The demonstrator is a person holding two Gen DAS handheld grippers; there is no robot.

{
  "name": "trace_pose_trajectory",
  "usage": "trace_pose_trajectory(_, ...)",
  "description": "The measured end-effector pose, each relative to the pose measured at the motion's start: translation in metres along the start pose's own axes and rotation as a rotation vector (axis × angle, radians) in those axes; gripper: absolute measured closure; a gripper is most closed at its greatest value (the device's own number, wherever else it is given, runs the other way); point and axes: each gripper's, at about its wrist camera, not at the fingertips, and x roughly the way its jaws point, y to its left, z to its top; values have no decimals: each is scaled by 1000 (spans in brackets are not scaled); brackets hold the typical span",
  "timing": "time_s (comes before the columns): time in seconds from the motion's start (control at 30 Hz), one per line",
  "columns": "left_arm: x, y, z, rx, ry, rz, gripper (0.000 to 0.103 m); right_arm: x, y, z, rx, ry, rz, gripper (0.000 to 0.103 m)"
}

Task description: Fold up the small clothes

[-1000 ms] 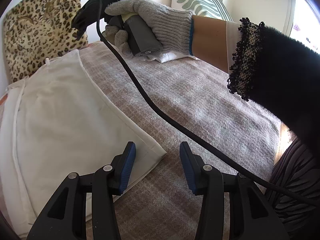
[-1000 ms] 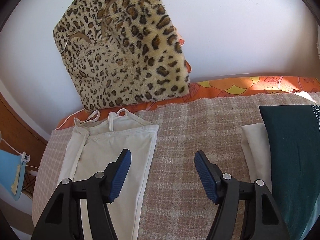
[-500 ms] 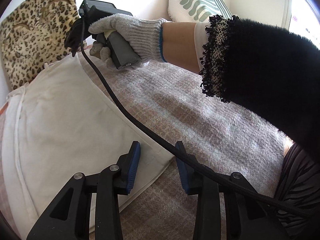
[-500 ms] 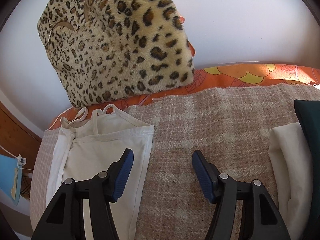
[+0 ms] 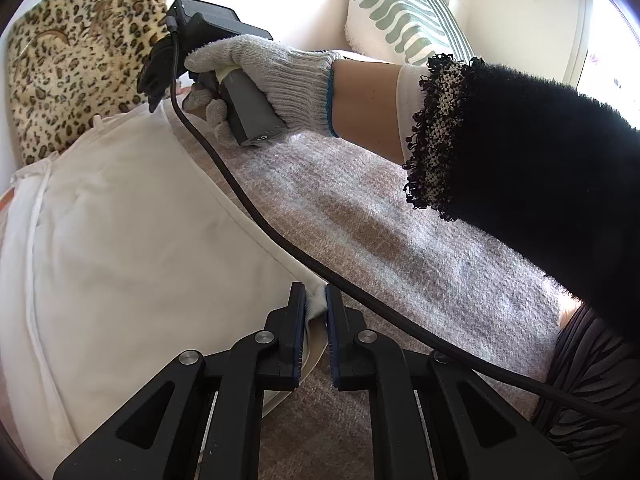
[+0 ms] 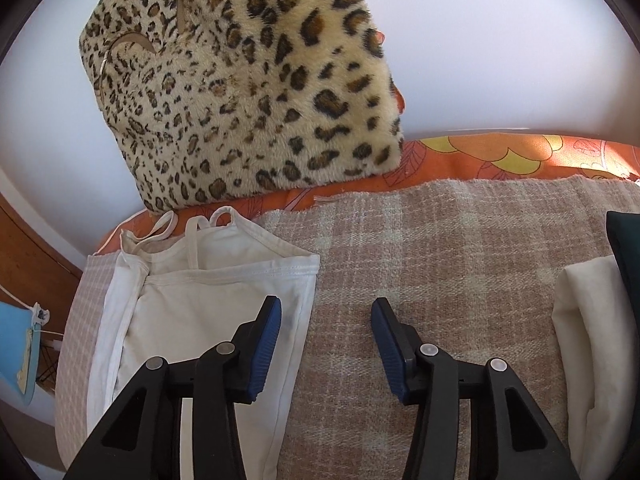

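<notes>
- The biggest thing was the woven blanket (image 6: pixel 440 264), a pinkish-beige plaid with a coarse, fuzzy weave, spread flat as the work surface. Under its far edge there was an orange floral sheet (image 6: pixel 500 160).
- Propped against the white wall sat a leopard-print cushion (image 6: pixel 248 92), squarish and plush, with short fur.
- The white camisole (image 5: pixel 132 240) lay flat on the blanket's left part, thin smooth cotton folded lengthwise into a long panel, stitched hem along its top edge and skinny straps (image 6: pixel 192 228) looped up toward the cushion.
- A striped green-and-white pillow (image 5: pixel 396 12) leaned at the far end in the left wrist view.
- Off to the right edge was a cream folded cloth (image 6: pixel 580 352), soft and rounded at the fold, with something dark teal (image 6: pixel 626 248) partly on top of it. Couldn't tell what the teal thing was.
- The right gripper (image 6: pixel 326 344) had its blue ribbed pads spread wide, one over the camisole's top corner area and one over bare blanket, holding nothing.
- The right hand (image 5: pixel 260 68) in a grey knit glove held that gripper's handle, black fuzzy sleeve behind it, and a black cable (image 5: pixel 280 240) ran back across the blanket.
- The left gripper (image 5: pixel 315 312) was pressed nearly together, pinching the camisole's near corner between its pads.
</notes>
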Motion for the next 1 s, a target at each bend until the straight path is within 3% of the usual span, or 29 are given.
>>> trace_pose_trajectory(0.07,-2,1,0,-11,-3,-6,96,3,5,1,-6,5,16,58)
trace_pose_trajectory(0.17,-4,3,-1,-27,-2,-14,96,9,13,1,-34,28,14,75)
trace_pose_trajectory(0.23,-7,5,-1,-35,-11,-12,97,12,17,0,-45,39,4,92)
trace_pose_trajectory(0.3,-13,10,1,-40,-24,-12,97,12,17,1,-39,41,7,98)
trace_pose_trajectory(0.6,-40,30,0,-113,-79,1,98,-1,28,5,-54,16,-15,102)
trace_pose_trajectory(1.0,-67,57,-31,-248,-107,15,98,-18,71,16,-99,-18,-39,103)
